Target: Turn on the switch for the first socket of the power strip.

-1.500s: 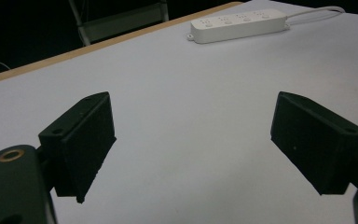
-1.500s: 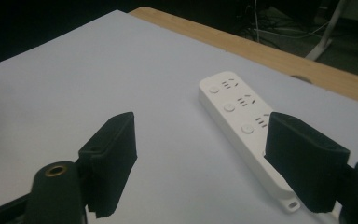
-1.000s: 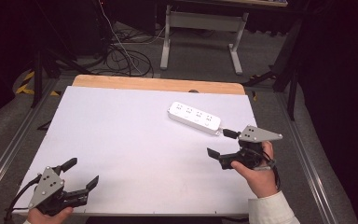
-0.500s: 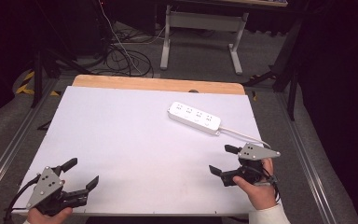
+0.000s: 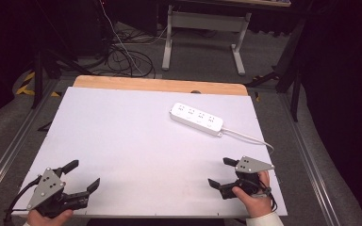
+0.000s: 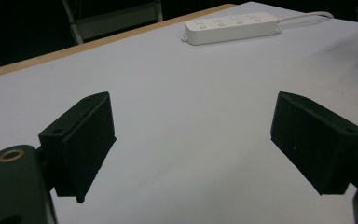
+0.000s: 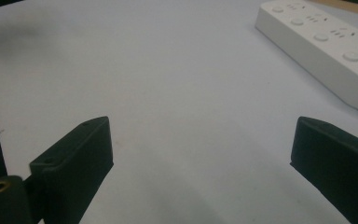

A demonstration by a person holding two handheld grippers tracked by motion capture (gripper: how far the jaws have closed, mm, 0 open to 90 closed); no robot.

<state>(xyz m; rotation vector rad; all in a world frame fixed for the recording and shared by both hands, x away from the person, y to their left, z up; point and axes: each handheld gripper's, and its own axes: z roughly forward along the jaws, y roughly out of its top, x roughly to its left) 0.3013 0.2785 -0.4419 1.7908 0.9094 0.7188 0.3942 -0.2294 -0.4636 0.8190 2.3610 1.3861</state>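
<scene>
Both the left gripper (image 5: 81, 176) and right gripper (image 5: 220, 173) are held spread and empty, near the table (image 5: 136, 141) edge, well apart from the power strip (image 5: 196, 118)

Power strip (image 5: 196, 118) on table (image 5: 122, 141), far right part; left gripper (image 5: 81, 175) at near left corner; right gripper (image 5: 221, 172) near right edge, nearer than strip.
</scene>
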